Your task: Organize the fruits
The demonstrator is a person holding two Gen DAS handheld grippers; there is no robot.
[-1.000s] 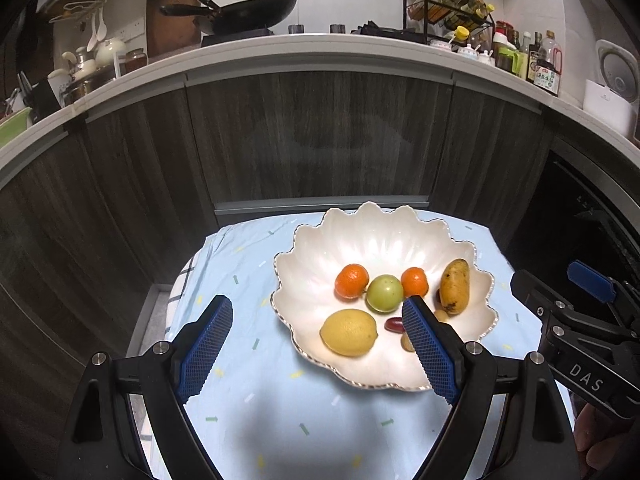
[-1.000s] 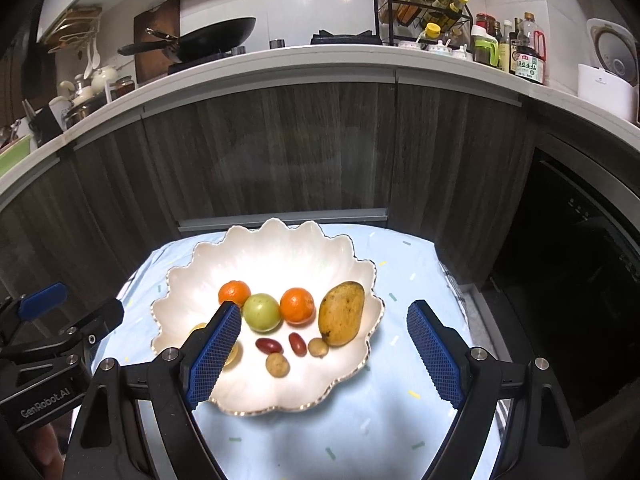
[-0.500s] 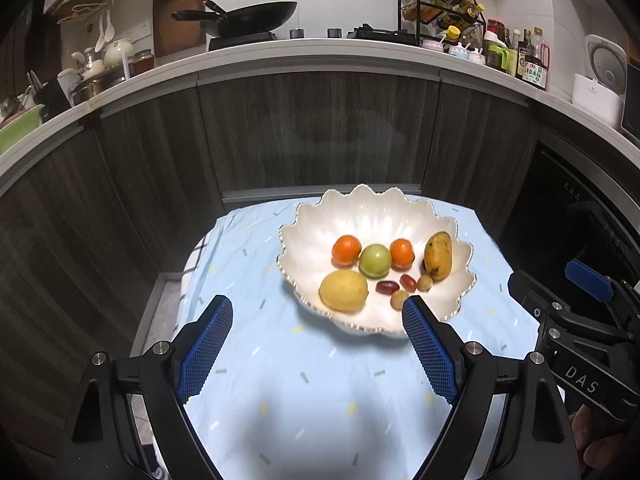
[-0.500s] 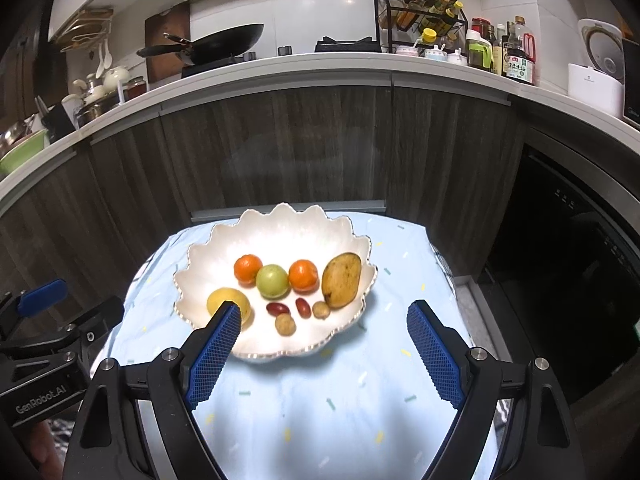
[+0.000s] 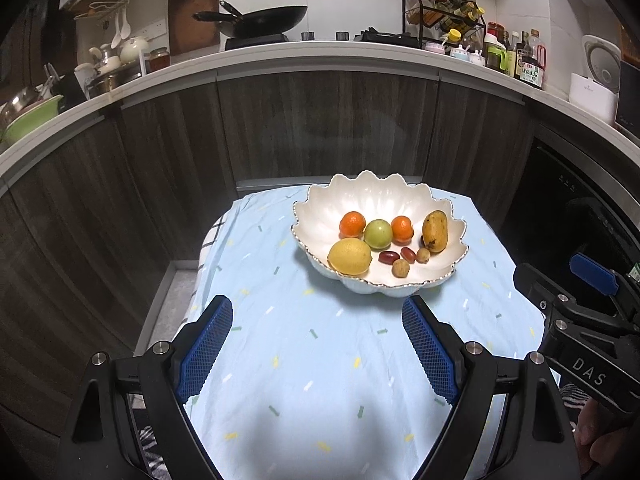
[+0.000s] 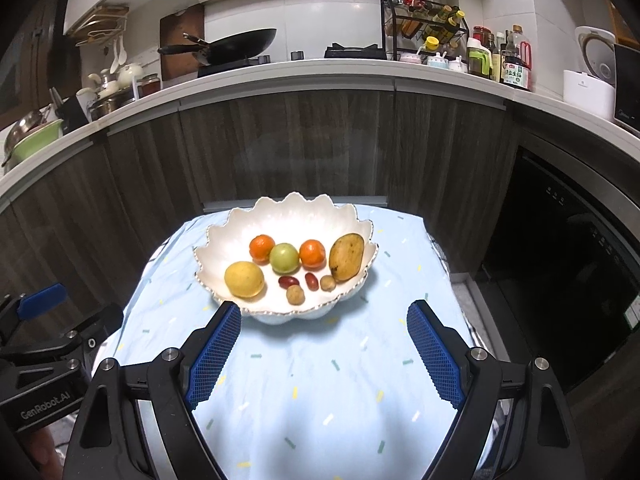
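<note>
Since a second ago we have drawn both tools back from the white scalloped ceramic bowl (image 5: 380, 216): it filled the lower middle of each wrist view then, and now it sits smaller and farther up, with a wide stretch of the pale blue patterned cloth (image 5: 320, 360) bare in front of it. The left tool (image 5: 316, 344) and the right tool (image 6: 324, 348) are both spread wide with nothing between their blue pads, exactly as they were.

The fruits all lie inside the bowl on the cloth-covered desk: a yellow lemon (image 5: 349, 256) at the near left, two orange tangerines (image 5: 352, 224) flanking a round green fruit (image 5: 377, 233), a brownish-yellow mango (image 5: 435, 230) at the right, two dark red dates (image 5: 389, 257) and two small tan round fruits (image 5: 400, 269) in front. None has shifted in the bowl.

We judge the sorting finished (nothing lies loose on the cloth), and the retreat looks like the close of the task.

Readable writing: "DAS" on the right tool's body in the left view, "GenRobot.AI" on the left tool's body in the right view. The bottle labels on the kitchen counter are too small to read.
</note>
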